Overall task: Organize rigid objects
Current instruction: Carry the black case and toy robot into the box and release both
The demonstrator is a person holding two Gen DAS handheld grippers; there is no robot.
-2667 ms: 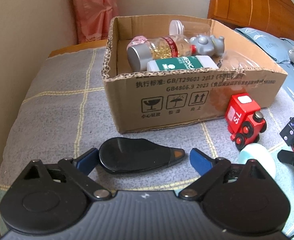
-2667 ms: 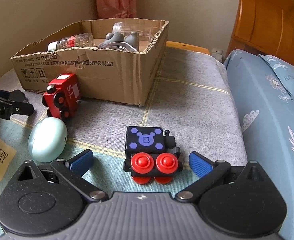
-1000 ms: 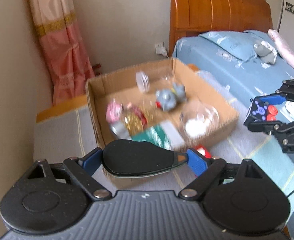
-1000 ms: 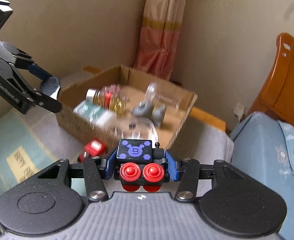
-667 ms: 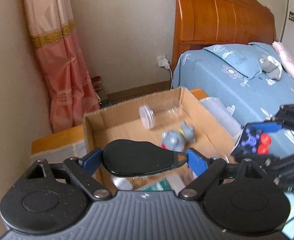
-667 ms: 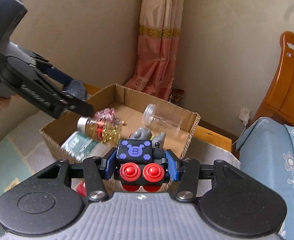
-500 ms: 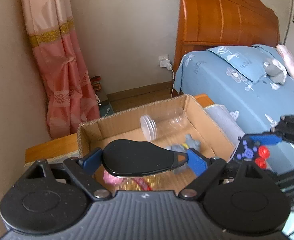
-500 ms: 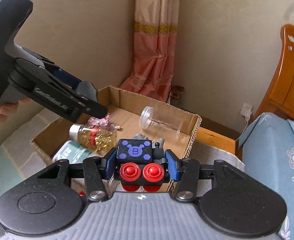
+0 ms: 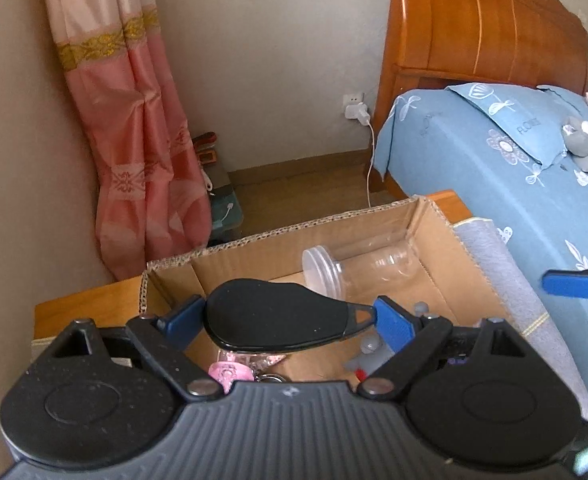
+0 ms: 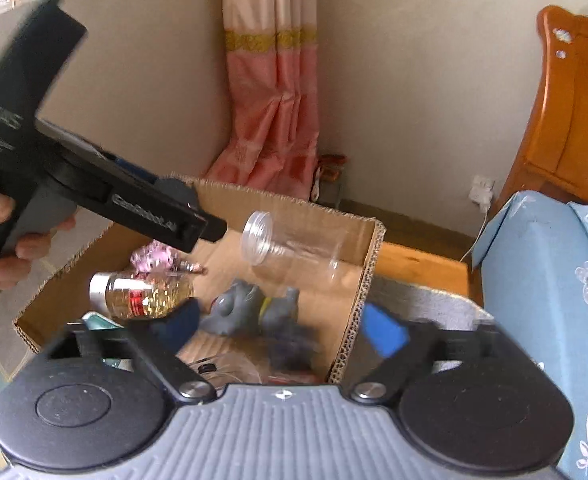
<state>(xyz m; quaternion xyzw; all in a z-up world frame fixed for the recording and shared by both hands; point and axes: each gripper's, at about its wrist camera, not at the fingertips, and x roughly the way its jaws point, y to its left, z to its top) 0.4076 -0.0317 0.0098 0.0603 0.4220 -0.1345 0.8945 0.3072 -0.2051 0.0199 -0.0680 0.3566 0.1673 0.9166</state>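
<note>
Cardboard box point(image 10: 357, 300) across the lower middle of both views, open-topped. Already loaded with a clear plastic jar point(image 10: 294, 248) on its side, a grey animal figurine point(image 10: 254, 308), a bottle of golden capsules point(image 10: 146, 296) and a pink trinket point(image 10: 154, 258).

Left gripper point(image 9: 290, 322) at lower centre of its own view, hovering above the box. Clenched on a black teardrop case point(image 9: 270, 308), with both blue pads pressing its two ends. Also visible at upper left of the right wrist view, in a person's hand point(image 10: 10, 240).

Right gripper point(image 10: 282, 328) at lower centre of its view. Jaws just been opening, now spread wide and released. Between them in the picture, but free of both pads, a dark toy point(image 10: 294, 350), blurred, low inside the box near its right wall.

Judged on handling: case looks stiff, smooth and light, with a glossy shell likely to slip. Best gripped end to end as now, pads flat on the rounded end and the narrow tip. Probably no harm from a short drop. Worth picking a bare patch of cardboard, clear of the thin-walled jar and the bottle, which looks like glass.
</note>
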